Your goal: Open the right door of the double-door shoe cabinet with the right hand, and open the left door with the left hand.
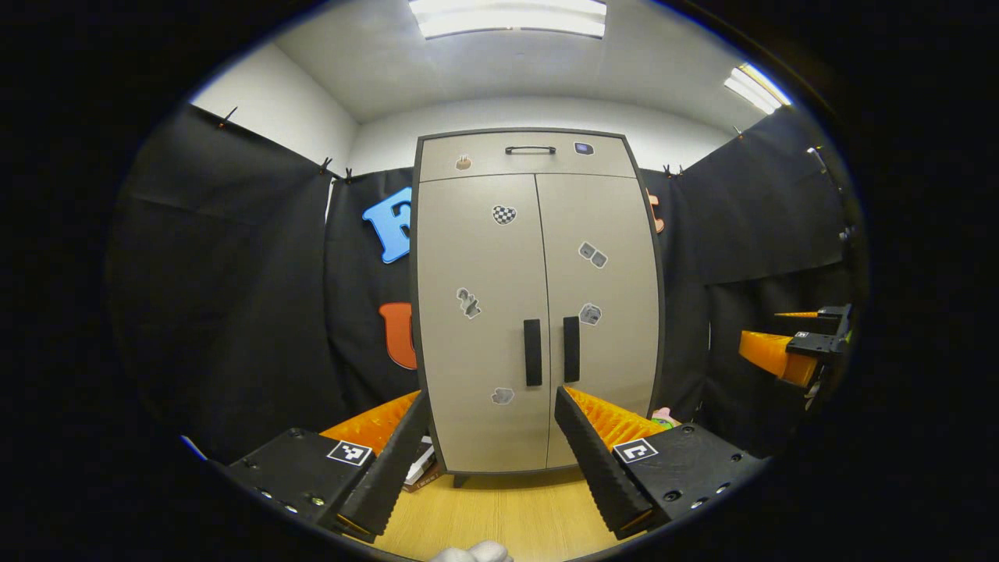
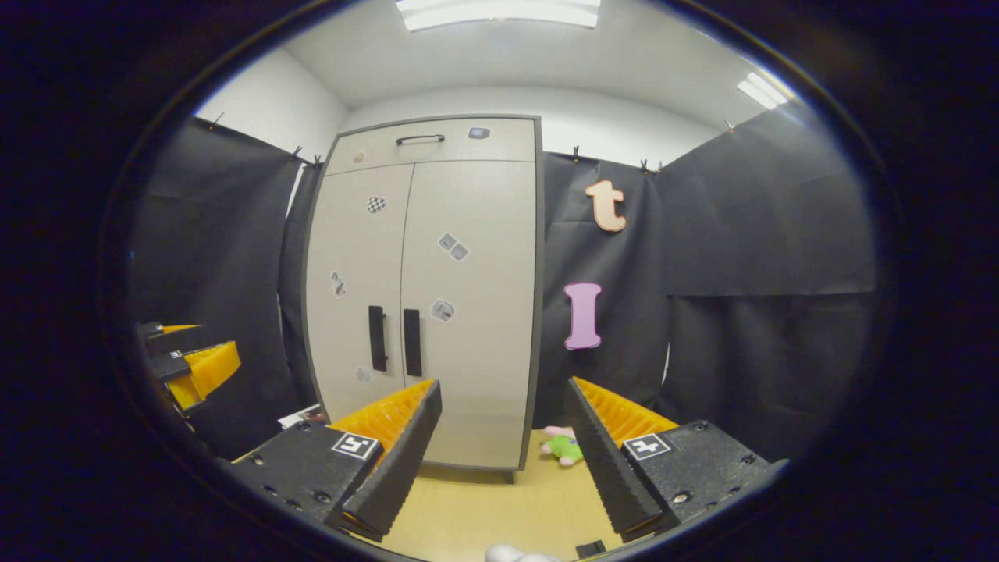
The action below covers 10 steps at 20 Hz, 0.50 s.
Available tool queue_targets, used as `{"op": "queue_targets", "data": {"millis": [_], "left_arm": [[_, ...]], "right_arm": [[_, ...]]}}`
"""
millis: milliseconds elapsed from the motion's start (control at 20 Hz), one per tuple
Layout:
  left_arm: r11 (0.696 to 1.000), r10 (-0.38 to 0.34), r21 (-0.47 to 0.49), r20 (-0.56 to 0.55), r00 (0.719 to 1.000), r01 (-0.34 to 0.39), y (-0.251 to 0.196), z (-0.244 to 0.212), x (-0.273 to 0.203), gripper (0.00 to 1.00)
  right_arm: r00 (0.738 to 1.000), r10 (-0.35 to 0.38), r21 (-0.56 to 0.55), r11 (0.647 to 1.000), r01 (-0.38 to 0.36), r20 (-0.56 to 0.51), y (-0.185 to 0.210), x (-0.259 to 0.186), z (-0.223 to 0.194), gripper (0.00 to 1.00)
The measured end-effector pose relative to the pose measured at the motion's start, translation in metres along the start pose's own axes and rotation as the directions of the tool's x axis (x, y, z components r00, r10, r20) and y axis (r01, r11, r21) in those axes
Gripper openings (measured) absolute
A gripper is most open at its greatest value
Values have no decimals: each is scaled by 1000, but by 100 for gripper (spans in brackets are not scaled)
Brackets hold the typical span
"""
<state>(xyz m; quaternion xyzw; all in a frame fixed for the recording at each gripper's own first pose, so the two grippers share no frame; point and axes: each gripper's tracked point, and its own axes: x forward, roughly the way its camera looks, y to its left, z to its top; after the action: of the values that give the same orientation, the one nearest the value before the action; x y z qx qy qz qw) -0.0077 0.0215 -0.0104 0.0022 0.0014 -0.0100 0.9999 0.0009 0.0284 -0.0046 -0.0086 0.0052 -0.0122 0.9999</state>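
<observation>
Spread wide and holding nothing, the left gripper (image 1: 492, 406) hangs well short of the shoe cabinet (image 1: 536, 300), its two fingers framing the lower part of both doors in the left gripper view; the aim looks deliberate, squared on the centre seam where the left handle (image 1: 532, 352) sits. Likewise parted and empty, the right gripper (image 2: 503, 398) points at the cabinet's right edge and the black cloth wall (image 2: 702, 312) beyond it, so it probably needs to swing left before it can reach the right handle (image 2: 411, 342). Both doors, the left door (image 1: 480, 312) and the right door (image 1: 597, 312), lie flush and closed, with the handles side by side at mid-height. Above them runs a drawer (image 1: 527, 156), also closed. On the wooden floor (image 2: 476, 507) to the cabinet's right lies a small plush toy (image 2: 563, 445), clear of the doors' likely swing.
</observation>
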Motion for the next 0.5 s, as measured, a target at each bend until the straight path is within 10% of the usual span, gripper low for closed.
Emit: {"op": "queue_targets", "data": {"millis": [500], "left_arm": [[998, 69, 15, -39, 997, -68, 21, -19, -15, 96]], "right_arm": [[998, 61, -12, 998, -61, -6, 68, 102, -11, 99]]}}
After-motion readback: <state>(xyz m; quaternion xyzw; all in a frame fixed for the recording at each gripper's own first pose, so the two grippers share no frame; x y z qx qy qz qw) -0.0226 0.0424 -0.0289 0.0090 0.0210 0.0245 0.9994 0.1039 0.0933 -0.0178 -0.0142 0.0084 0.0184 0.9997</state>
